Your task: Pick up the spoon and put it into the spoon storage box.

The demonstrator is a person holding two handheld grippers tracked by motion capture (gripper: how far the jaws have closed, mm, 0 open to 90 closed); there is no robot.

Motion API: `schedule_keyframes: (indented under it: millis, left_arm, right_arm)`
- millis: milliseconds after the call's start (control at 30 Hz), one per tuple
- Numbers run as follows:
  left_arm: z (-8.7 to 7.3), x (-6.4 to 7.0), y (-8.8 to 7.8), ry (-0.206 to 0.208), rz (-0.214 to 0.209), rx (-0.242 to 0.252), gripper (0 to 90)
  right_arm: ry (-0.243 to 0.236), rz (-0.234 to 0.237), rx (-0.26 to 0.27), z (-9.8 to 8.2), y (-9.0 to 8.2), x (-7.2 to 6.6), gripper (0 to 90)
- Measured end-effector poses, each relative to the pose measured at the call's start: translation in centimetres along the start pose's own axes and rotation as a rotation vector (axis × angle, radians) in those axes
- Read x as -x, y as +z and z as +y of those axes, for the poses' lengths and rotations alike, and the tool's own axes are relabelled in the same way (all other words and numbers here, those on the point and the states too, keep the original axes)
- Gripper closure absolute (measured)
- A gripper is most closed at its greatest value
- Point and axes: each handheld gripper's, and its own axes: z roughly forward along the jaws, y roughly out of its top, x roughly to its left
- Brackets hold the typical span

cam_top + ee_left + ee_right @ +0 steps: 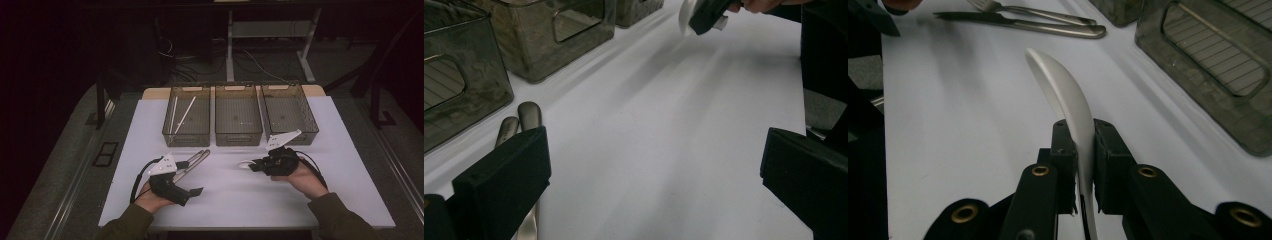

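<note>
I hold the left gripper (192,191) low at the near left of the table (240,200), and its jaws stand wide apart with nothing between them; in the left gripper view bare white tabletop shows in the gap. Just beyond its left jaw lie a metal fork (1028,11) and knife (1023,24), side by side and touching, their handles (524,120) pointing toward the bins. In the high view the pair (192,161) lies on a slant just past my left hand (150,197).

My right gripper (255,165) sits at the near right, pointing left across the table, its jaws pressed onto a white spoon (1068,100). In the right gripper view the spoon is pinched by its handle and its bowl rises clear of the table, edge-on to the camera. My right hand (305,177) wraps the gripper's body.

Farther off, three dark see-through bins stand in a row, sides touching. The left bin (186,130) holds two pale chopsticks (181,115) lying at a slant. In the middle bin (238,132) and the right bin (290,131) I can see nothing but ribbed floor.
</note>
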Motion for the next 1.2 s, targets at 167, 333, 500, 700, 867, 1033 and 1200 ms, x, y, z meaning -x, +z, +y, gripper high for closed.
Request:
schedule_keyframes:
  millis: [167,333,500,700,867,1033,1200]
  left_arm:
    - [0.0,0.0,0.1,-0.007,-0.001,-0.005,0.0]
    - [0.0,0.0,0.1,-0.006,-0.005,-0.006,0.0]
    - [0.0,0.0,0.1,-0.010,-0.005,-0.004,0.0]
    - [0.0,0.0,0.2,-0.010,-0.009,-0.010,0.0]
    - [0.0,0.0,0.2,-0.013,-0.011,-0.007,0.0]
    - [0.0,0.1,0.2,-0.012,-0.013,-0.007,0.0]
    - [0.0,0.1,0.2,-0.015,-0.017,-0.006,0.0]
  right_arm:
    - [0.013,-0.008,0.014,0.5,-0.5,0.7,80.4]
    - [0.024,-0.012,0.034,1.3,-0.8,1.4,80.4]
    - [0.024,-0.026,0.047,2.3,-1.2,2.0,80.4]
    - [0.037,-0.045,0.067,3.7,-1.6,3.1,80.5]
    - [0.046,-0.064,0.079,5.1,-1.7,4.0,80.4]
    - [0.044,-0.081,0.081,6.7,-1.6,4.8,80.4]
    - [0.043,-0.090,0.073,8.2,-1.0,5.6,80.4]
